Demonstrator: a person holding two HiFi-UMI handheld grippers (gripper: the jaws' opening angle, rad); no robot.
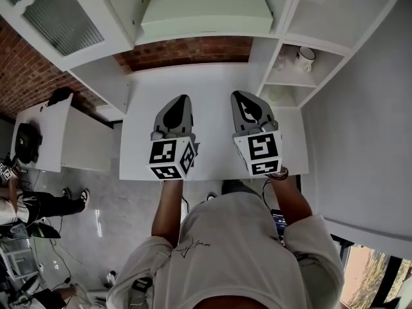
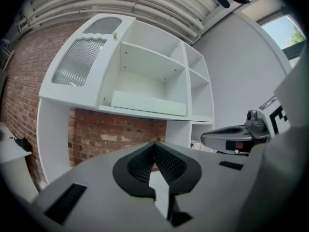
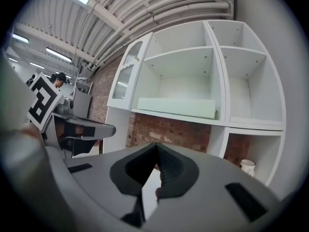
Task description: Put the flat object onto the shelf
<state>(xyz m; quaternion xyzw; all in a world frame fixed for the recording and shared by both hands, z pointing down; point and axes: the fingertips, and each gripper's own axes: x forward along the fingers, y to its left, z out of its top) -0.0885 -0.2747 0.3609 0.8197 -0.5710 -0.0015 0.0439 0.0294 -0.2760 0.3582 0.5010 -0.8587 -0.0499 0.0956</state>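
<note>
The flat object [image 1: 206, 10] is a long pale green board. It lies on the white shelf unit's [image 1: 283, 18] lower wide shelf, above the brick-backed opening. The board also shows in the left gripper view [image 2: 147, 103] and in the right gripper view [image 3: 176, 107]. Both grippers hover side by side over the white table [image 1: 212, 79], pointing at the shelf unit and well short of the board. My left gripper [image 1: 182, 103] [image 2: 154, 147] is shut with nothing in it. My right gripper [image 1: 242, 98] [image 3: 156, 147] is shut too, and empty.
A white mug [image 1: 306, 58] [image 3: 247, 166] stands in a small lower cubby at the right. A cabinet door with ribbed glass [image 1: 61, 18] [image 2: 79, 59] is at the left of the unit. Exposed brick [image 1: 193, 50] backs the opening above the table. A lower white counter [image 1: 45, 134] lies to the left.
</note>
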